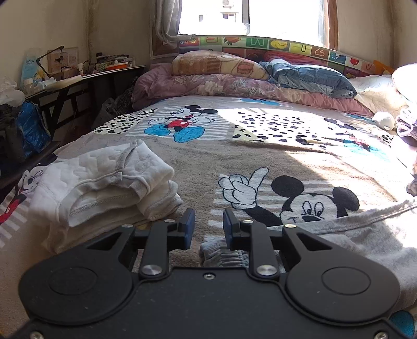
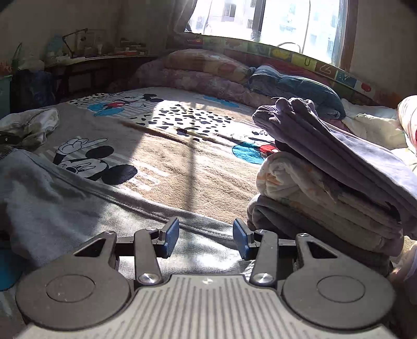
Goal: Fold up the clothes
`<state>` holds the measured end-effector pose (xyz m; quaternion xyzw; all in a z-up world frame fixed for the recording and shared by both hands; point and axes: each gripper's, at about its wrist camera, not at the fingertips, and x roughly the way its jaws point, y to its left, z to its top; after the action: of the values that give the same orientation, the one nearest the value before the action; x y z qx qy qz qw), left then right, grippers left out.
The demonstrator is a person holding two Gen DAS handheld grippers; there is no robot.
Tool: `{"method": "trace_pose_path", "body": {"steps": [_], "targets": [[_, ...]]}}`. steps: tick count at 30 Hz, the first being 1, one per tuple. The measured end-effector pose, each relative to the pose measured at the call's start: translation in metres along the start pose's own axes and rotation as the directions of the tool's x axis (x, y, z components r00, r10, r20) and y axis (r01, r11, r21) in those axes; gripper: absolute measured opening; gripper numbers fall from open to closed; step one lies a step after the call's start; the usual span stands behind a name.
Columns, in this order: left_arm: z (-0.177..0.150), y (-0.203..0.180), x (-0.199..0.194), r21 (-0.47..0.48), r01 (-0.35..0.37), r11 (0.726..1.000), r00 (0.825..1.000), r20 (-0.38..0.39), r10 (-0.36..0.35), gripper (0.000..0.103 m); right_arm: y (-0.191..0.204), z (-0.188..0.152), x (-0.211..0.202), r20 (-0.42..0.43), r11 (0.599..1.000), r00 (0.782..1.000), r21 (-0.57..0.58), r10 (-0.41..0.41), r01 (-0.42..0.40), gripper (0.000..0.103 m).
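Only the left wrist view showed the folded white quilted garments [image 1: 104,187], stacked on the bed's Mickey Mouse blanket [image 1: 208,156] just left of the left gripper [image 1: 207,229]. Only the right wrist view showed the pile of folded clothes [image 2: 331,177], purple on top and printed cream beneath, just right of the right gripper [image 2: 206,237]. Both views caught the grey garment [image 2: 65,198] spread on the blanket: its gathered cuff [image 1: 224,256] lay directly under and between the left jaws, and its ribbed hem [image 2: 203,226] ran across under the right jaws. Both grippers were held low and nearly level over the bed, pointing toward the window [image 1: 250,15]. Each pair of jaws stood released, blue pads apart, holding nothing.
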<state>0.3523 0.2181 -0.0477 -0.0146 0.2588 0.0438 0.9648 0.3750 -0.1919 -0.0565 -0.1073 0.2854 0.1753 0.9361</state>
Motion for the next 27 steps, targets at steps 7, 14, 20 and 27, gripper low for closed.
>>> {"method": "trace_pose_path", "body": {"steps": [7,14,20,27], "targets": [[-0.005,0.043,-0.026,-0.175,0.164,0.971,0.986,-0.008,-0.168,0.042,0.058,0.04,0.026,-0.019,0.984,0.985,-0.057,0.17,-0.171,0.048],[-0.03,0.057,-0.003,-0.366,0.288,0.885,0.941,-0.063,-0.332,0.043,0.12,0.085,0.081,-0.087,0.936,0.936,-0.058,0.342,-0.348,0.057],[-0.045,0.023,-0.009,-0.159,0.336,0.928,0.931,-0.09,-0.353,0.035,0.174,0.084,0.111,-0.177,0.909,0.924,-0.194,0.338,-0.369,0.057],[-0.049,0.013,-0.022,-0.012,0.355,0.935,0.935,-0.006,-0.355,0.028,0.187,0.073,0.109,-0.176,0.914,0.941,-0.243,0.288,-0.325,0.057]]}}
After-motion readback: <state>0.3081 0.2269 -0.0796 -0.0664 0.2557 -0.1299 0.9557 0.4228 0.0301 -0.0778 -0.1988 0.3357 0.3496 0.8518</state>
